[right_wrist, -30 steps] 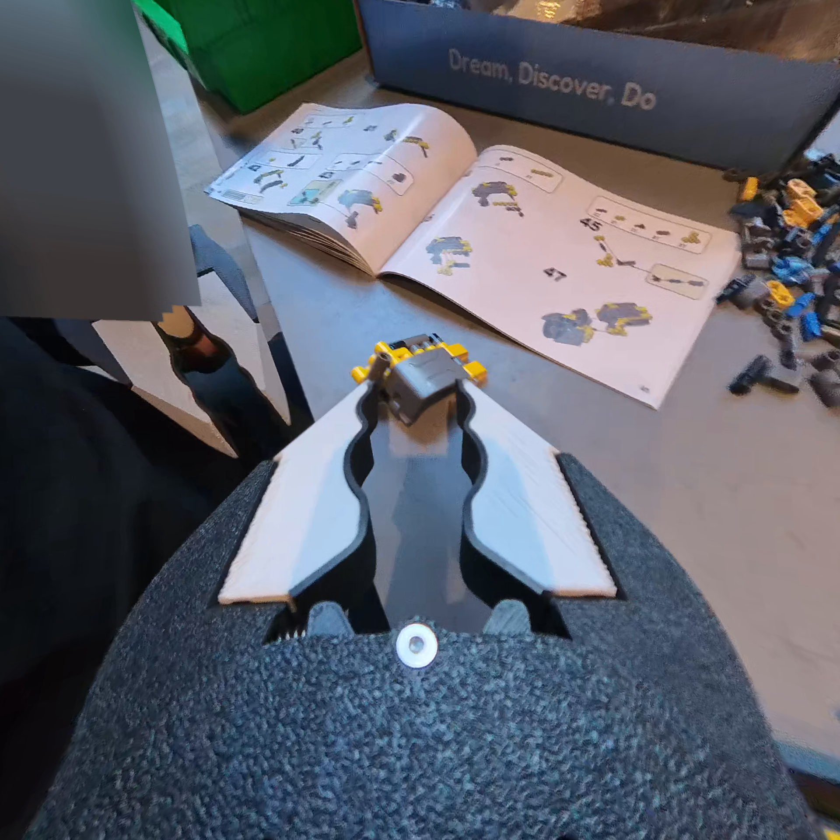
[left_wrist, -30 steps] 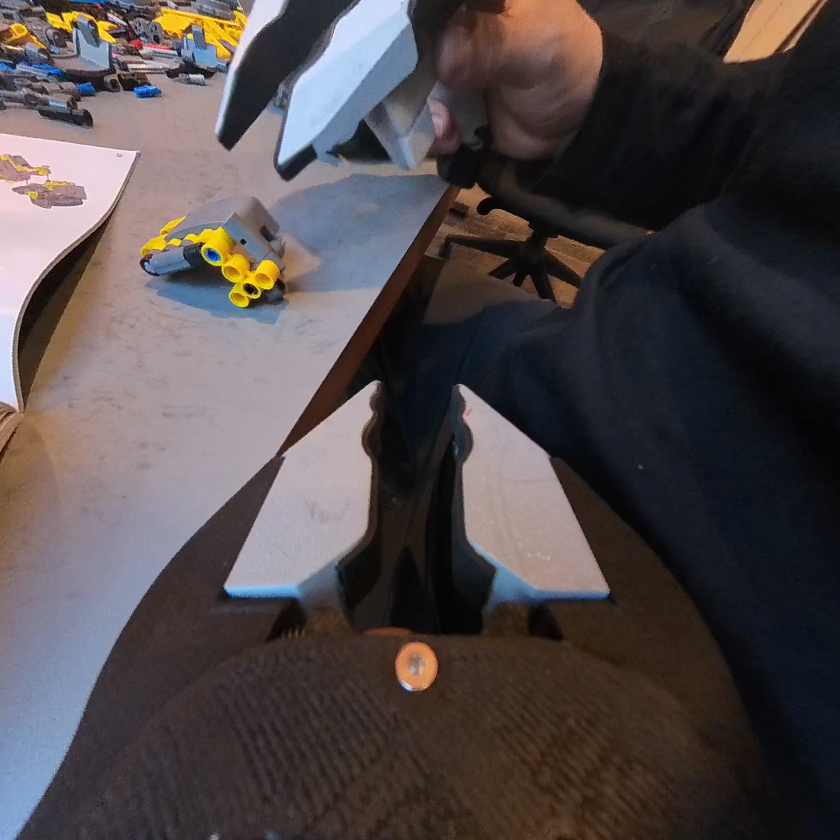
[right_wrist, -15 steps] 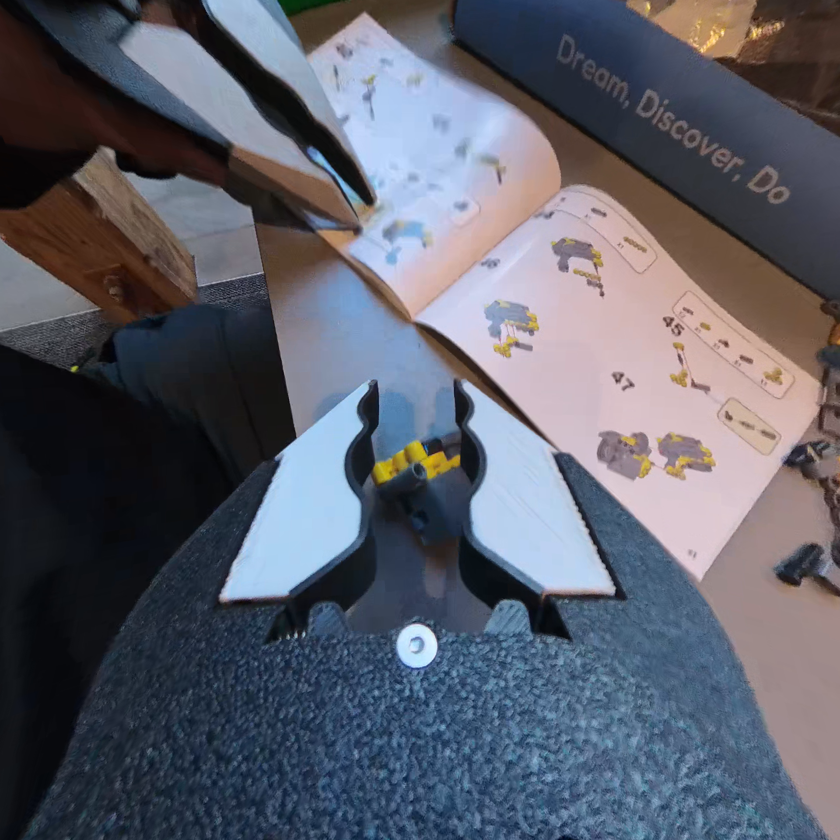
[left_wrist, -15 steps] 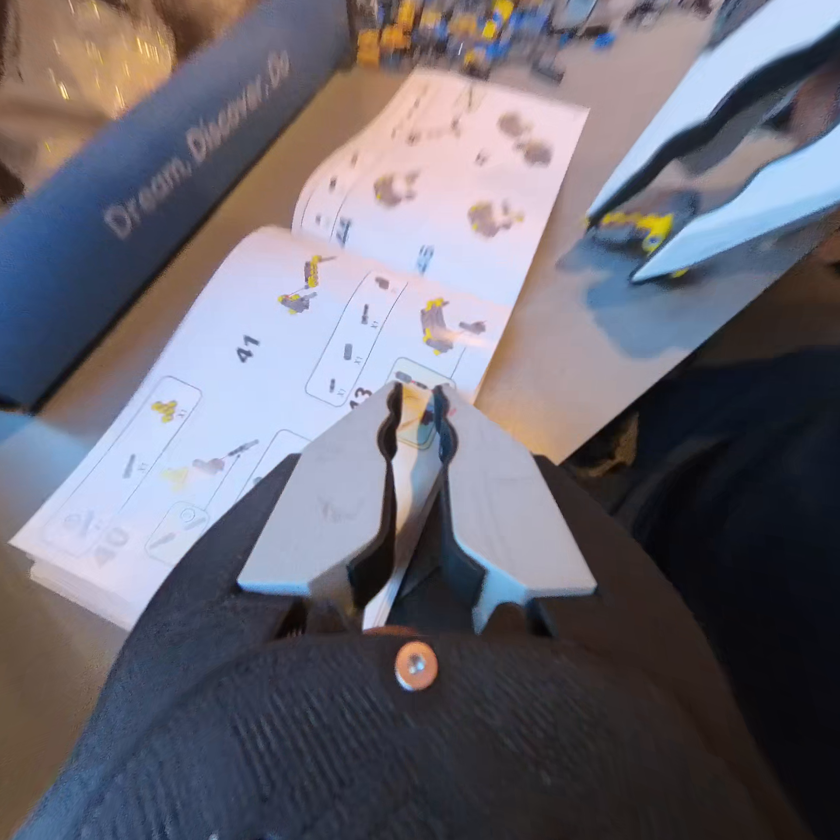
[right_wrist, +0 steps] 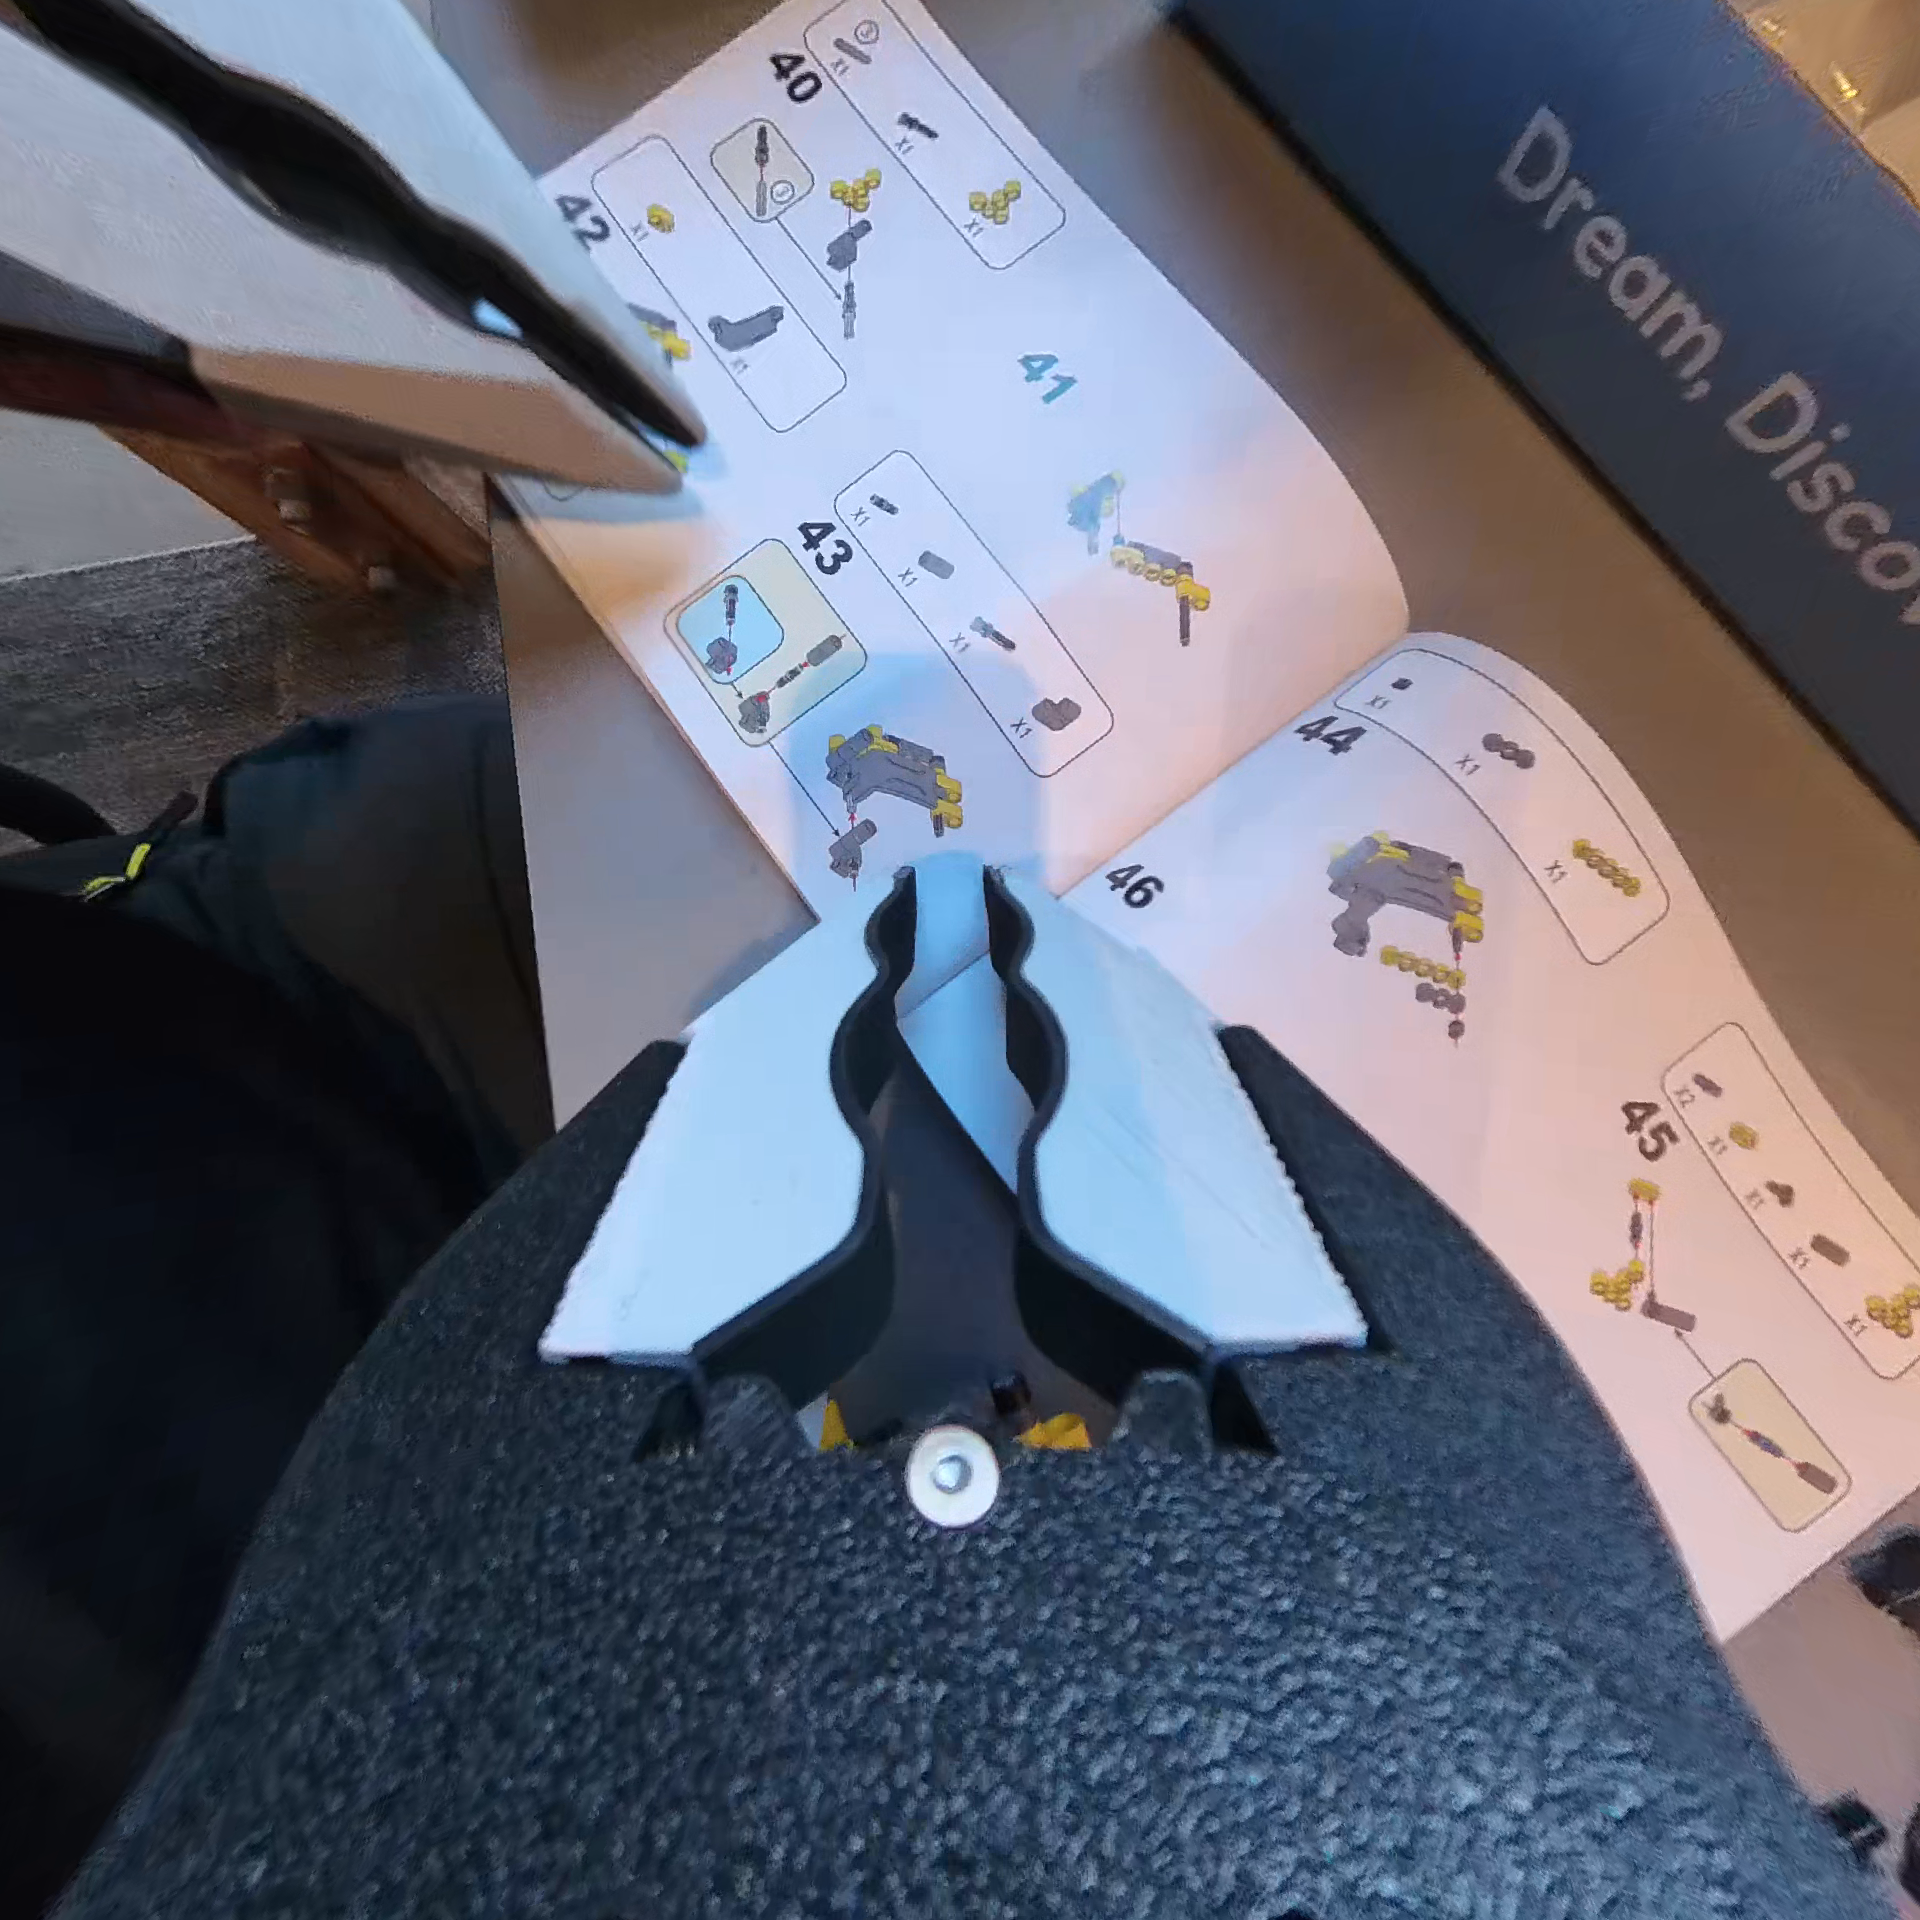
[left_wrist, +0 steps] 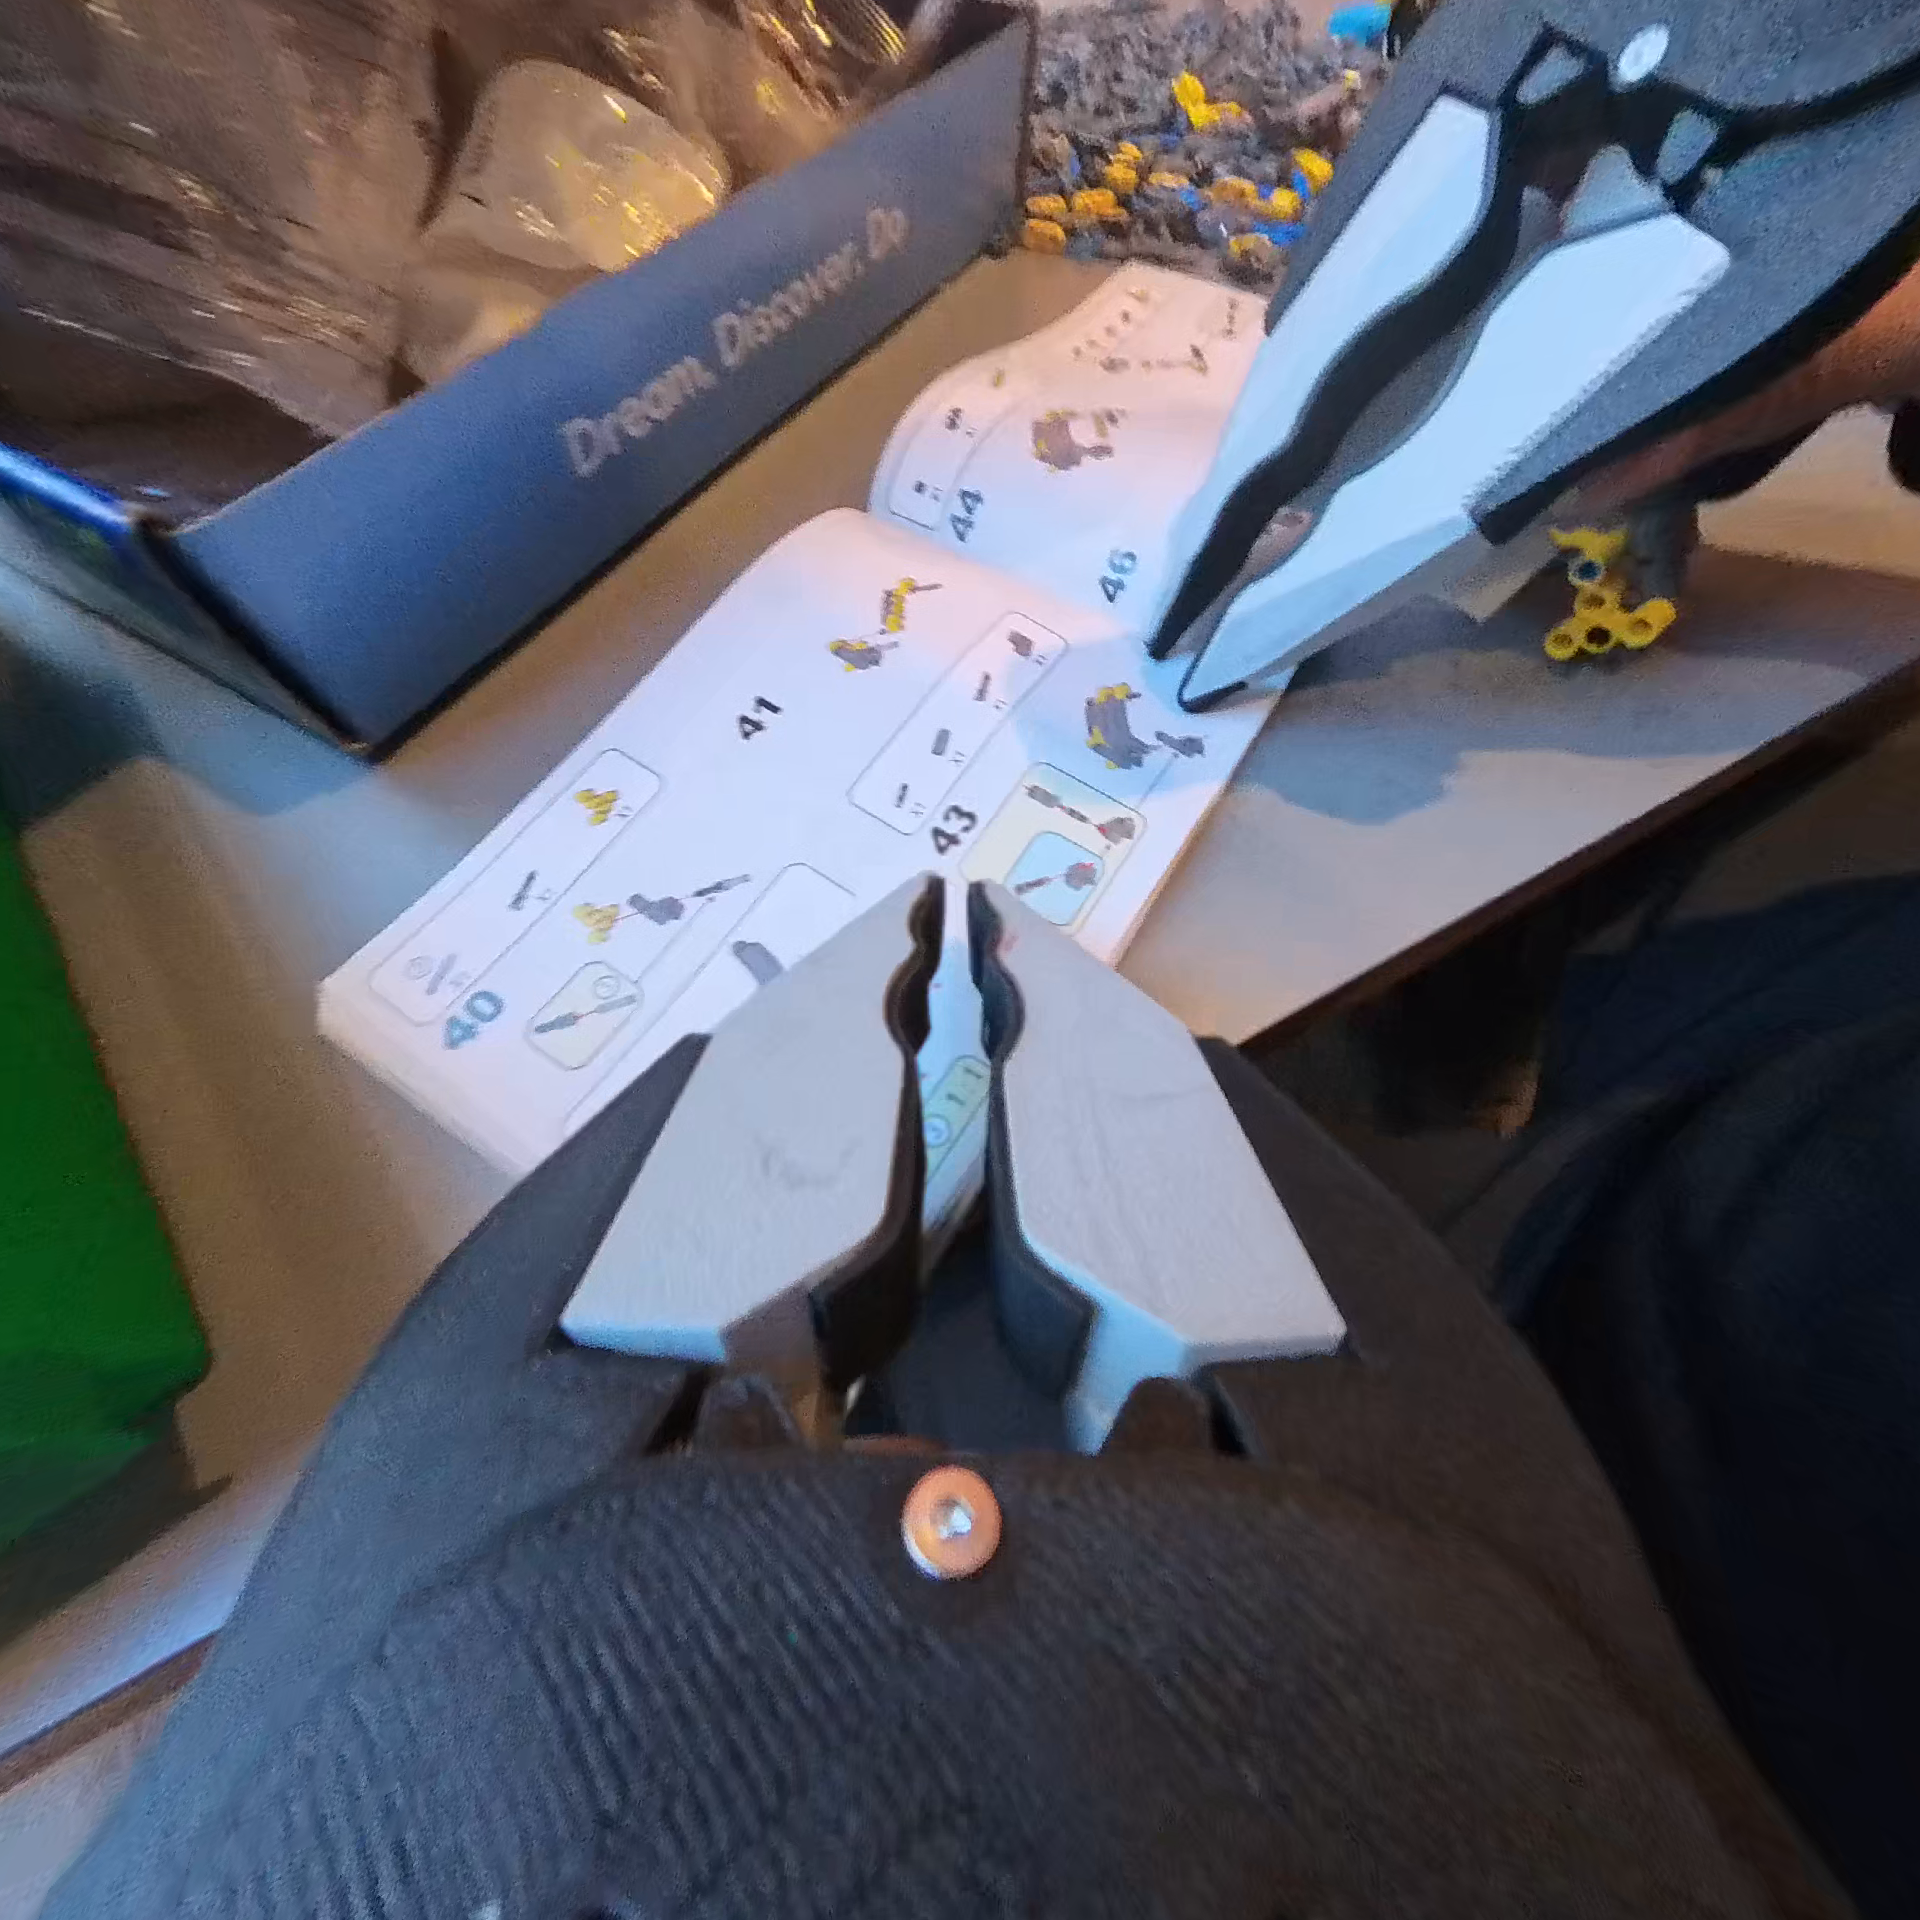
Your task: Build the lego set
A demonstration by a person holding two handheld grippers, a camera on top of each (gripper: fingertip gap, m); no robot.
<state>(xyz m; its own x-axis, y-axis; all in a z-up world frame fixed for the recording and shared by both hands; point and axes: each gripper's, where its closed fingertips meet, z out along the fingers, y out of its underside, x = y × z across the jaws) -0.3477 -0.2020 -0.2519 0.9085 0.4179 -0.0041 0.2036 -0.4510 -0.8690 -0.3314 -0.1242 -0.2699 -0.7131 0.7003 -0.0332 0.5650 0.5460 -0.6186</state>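
Observation:
An open instruction booklet (left_wrist: 790, 727) lies on the grey table; it also shows in the right wrist view (right_wrist: 1247, 520). My left gripper (left_wrist: 954, 894) is all but shut and empty, with its tips over the near edge of the left page. It also shows in the right wrist view (right_wrist: 681, 447). My right gripper (right_wrist: 948, 881) has only a narrow slit between its tips and holds nothing. It points at the near end of the booklet's fold, as the left wrist view (left_wrist: 1179, 681) shows. A grey and yellow brick assembly (left_wrist: 1605, 608) stands on the table just behind it.
A dark blue box (left_wrist: 582, 436) lies along the far side of the booklet. A pile of loose bricks (left_wrist: 1164, 197) is beyond it, and a green bin (left_wrist: 73, 1195) is at the left. The table edge (left_wrist: 1558, 831) runs close by, with the person's dark trousers (right_wrist: 208, 1039) below it. Across from one pair of fingers to the other is roughly 9 cm.
My left gripper swung from beyond the table edge to over the booklet, and its jaws narrowed. My right gripper moved past the brick assembly to the booklet, and its jaws closed to a slit.

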